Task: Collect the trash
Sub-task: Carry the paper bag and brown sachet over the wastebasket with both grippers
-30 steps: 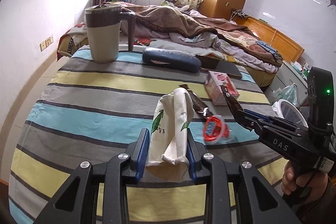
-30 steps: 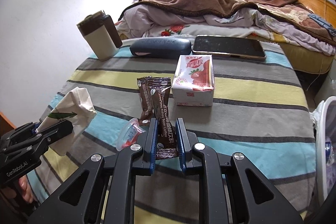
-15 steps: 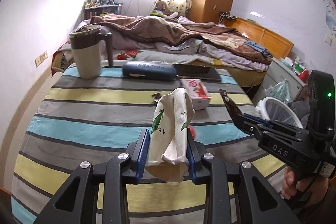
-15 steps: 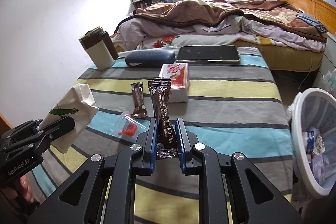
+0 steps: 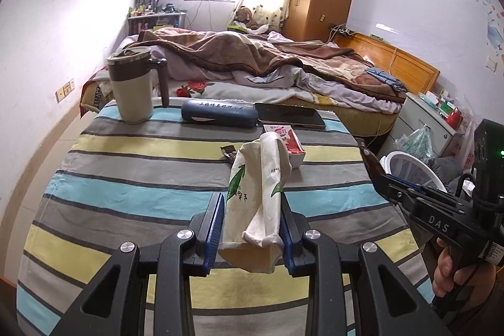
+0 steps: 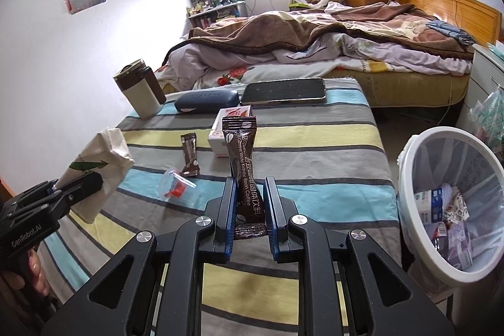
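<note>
My left gripper (image 5: 252, 210) is shut on a crumpled white paper bag (image 5: 256, 197) with green print, held above the striped table (image 5: 141, 178). My right gripper (image 6: 249, 194) is shut on a brown coffee sachet (image 6: 244, 166), held upright above the table's right part. The white trash bin (image 6: 453, 200) with wrappers inside stands on the floor right of the table. On the table lie a second brown sachet (image 6: 190, 153), a small clear cup with red inside (image 6: 173, 186) and a pink-and-white carton (image 6: 225, 131). The left gripper with the bag (image 6: 94, 166) shows at the left of the right wrist view.
A beige and brown mug (image 5: 134, 90), a dark blue case (image 5: 219, 114) and a phone (image 5: 289, 115) lie at the table's far edge. A bed (image 5: 267, 65) stands beyond. A white cabinet (image 5: 431, 115) and plastic bags (image 5: 415, 140) are near the bin.
Both grippers have lifted and pulled back from the table with their loads. The bin has come into fuller view on the right.
</note>
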`<state>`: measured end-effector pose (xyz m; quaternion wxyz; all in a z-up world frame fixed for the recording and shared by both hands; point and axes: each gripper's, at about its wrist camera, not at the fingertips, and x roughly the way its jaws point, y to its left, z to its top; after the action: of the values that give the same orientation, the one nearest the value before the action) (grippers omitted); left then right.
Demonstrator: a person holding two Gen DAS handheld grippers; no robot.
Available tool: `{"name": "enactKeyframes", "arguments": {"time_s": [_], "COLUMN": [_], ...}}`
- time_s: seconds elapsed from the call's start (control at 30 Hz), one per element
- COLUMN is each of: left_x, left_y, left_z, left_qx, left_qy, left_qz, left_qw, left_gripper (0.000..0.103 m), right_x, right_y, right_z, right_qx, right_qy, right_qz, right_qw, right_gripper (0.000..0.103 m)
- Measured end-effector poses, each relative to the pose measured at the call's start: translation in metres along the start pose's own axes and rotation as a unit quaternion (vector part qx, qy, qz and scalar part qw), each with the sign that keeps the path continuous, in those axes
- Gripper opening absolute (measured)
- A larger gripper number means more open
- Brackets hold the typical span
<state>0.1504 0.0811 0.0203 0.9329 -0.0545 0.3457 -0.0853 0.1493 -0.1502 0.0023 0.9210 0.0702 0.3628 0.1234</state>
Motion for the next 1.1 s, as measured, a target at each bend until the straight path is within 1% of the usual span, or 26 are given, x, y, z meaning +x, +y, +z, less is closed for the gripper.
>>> {"name": "enactKeyframes", "arguments": {"time_s": [0.27, 0.4, 0.47, 0.57, 0.77, 1.0, 1.1], "left_x": [-0.007, -0.011, -0.011, -0.011, -0.004, 0.005, 0.01], "left_y": [-0.003, -0.015, -0.02, -0.031, -0.055, -0.108, -0.127], "left_z": [-0.001, -0.001, 0.0, 0.001, 0.003, 0.003, 0.003], "left_qx": [-0.003, 0.012, 0.014, 0.019, 0.022, 0.064, 0.073], "left_qy": [-0.009, -0.015, -0.019, -0.022, -0.016, -0.013, -0.009], "left_qz": [0.01, 0.012, 0.0, -0.007, -0.029, -0.057, -0.073], "left_qw": [0.9999, 0.9997, 0.9997, 0.9996, 0.9992, 0.9962, 0.9946], "left_gripper": [0.033, 0.033, 0.033, 0.033, 0.033, 0.033, 0.033], "right_x": [-0.01, -0.017, -0.022, -0.028, -0.038, -0.056, -0.064], "right_y": [-0.007, -0.014, -0.02, -0.03, -0.043, -0.07, -0.083], "right_z": [-0.005, -0.007, -0.009, -0.011, -0.014, -0.017, -0.018], "right_qx": [0.005, 0.012, 0.019, 0.028, 0.034, 0.052, 0.063], "right_qy": [-0.005, -0.009, -0.013, -0.016, -0.021, -0.037, -0.044], "right_qz": [0.003, 0.001, -0.001, -0.005, -0.017, -0.036, -0.045], "right_qw": [1.0, 1.0, 1.0, 0.999, 0.999, 0.997, 0.996], "right_gripper": [0.02, 0.02, 0.02, 0.02, 0.02, 0.02, 0.02]}}
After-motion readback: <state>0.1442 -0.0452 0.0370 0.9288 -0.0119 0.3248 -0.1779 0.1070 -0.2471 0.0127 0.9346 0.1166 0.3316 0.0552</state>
